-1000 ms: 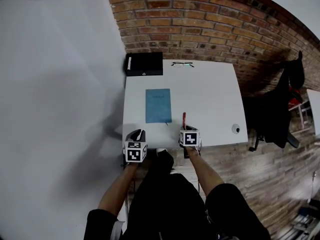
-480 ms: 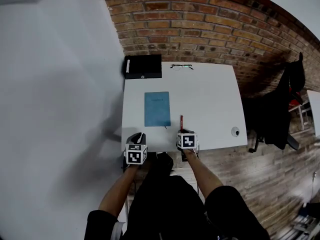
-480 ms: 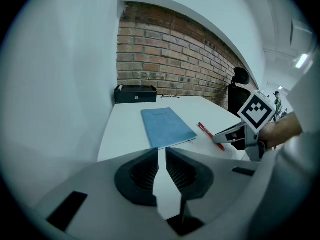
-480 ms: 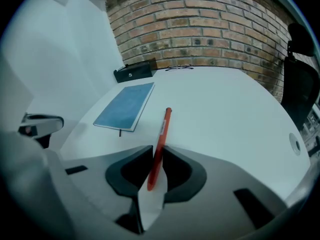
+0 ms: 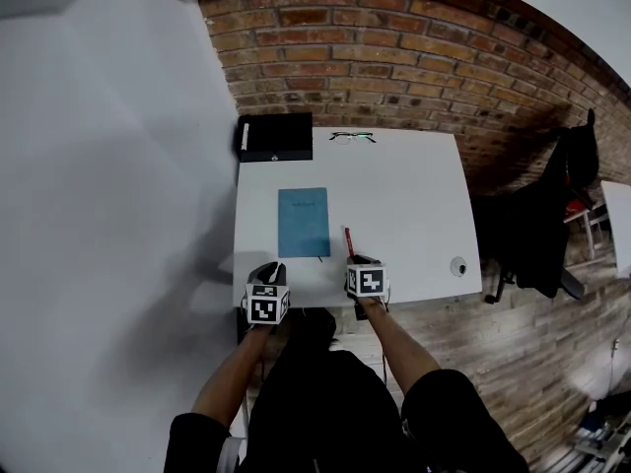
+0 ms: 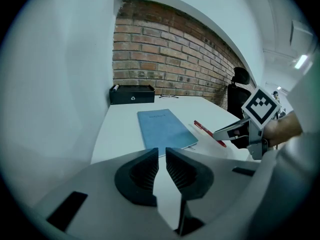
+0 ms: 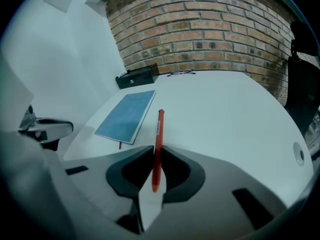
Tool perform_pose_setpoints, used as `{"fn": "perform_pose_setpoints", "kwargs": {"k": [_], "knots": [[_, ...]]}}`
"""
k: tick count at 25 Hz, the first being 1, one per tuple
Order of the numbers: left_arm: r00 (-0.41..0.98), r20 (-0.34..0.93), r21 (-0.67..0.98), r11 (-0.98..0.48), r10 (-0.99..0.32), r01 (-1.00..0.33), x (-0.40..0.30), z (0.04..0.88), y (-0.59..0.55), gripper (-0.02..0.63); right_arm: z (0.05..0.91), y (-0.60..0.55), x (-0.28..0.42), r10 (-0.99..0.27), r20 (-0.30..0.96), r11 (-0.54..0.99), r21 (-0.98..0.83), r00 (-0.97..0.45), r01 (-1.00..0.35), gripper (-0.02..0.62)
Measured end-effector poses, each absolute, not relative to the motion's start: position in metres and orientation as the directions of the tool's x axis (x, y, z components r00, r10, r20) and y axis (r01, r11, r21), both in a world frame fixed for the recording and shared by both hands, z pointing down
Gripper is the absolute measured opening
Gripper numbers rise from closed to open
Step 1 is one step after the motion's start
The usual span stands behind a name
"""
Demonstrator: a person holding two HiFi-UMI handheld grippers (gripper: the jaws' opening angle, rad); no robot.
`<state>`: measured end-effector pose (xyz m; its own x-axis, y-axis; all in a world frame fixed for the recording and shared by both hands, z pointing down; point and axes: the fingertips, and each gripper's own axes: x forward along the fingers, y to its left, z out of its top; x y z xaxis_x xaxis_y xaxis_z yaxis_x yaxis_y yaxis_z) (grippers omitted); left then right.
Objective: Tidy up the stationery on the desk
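Nearest, just right of the blue notebook's (image 5: 303, 222) near corner, the right gripper (image 7: 157, 151) has just been closing its jaws and pinches the red pen (image 7: 158, 134) near its rear end. The pen looks light, stiff and smooth, so it may pivot; mid-barrel seems a steadier hold. Left of the notebook's near edge, the left gripper's (image 6: 162, 156) jaws stand nearly together, empty. Beyond the notebook sit a black box (image 5: 275, 137) and glasses (image 5: 352, 137).

This looks like an office. A white desk (image 5: 414, 195) stands against a bare brick wall (image 5: 394, 57) across the top of the head view. At the right edge is an office chair (image 5: 577, 151) with dark clothing over it. On the desk lie a blue notebook (image 5: 304, 222), glasses (image 5: 352, 137) and a black box (image 5: 274, 137).
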<state>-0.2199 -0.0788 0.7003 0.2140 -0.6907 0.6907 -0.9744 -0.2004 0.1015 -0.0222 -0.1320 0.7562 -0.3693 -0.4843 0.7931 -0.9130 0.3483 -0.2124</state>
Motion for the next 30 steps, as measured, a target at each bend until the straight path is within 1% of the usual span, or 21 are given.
{"fn": "perform_pose_setpoints", "kwargs": {"k": [11, 18, 21, 25, 30], "knots": [[0.237, 0.675, 0.116, -0.216, -0.699, -0.969, -0.206, 0.693, -0.146, 0.049, 0.737, -0.177, -0.034, -0.485, 0.775, 0.352, -0.251, -0.405, -0.902, 0.064], [0.250, 0.681, 0.135, -0.217, -0.688, -0.967, -0.208, 0.700, -0.194, 0.049, 0.743, -0.205, -0.054, -0.452, 0.787, 0.368, -0.265, -0.421, -0.891, 0.064], [0.260, 0.683, 0.156, -0.211, -0.683, -0.965, -0.211, 0.700, -0.201, 0.049, 0.746, -0.209, -0.060, -0.427, 0.794, 0.350, -0.296, -0.433, -0.889, 0.064], [0.280, 0.675, 0.168, -0.227, -0.682, -0.959, -0.218, 0.700, -0.218, 0.049, 0.748, -0.215, -0.074, -0.387, 0.790, 0.301, -0.380, -0.476, -0.875, 0.064], [0.311, 0.676, 0.189, -0.251, -0.668, -0.949, -0.216, 0.707, -0.232, 0.049, 0.753, -0.213, -0.079, -0.360, 0.791, 0.267, -0.421, -0.495, -0.867, 0.064]]}}
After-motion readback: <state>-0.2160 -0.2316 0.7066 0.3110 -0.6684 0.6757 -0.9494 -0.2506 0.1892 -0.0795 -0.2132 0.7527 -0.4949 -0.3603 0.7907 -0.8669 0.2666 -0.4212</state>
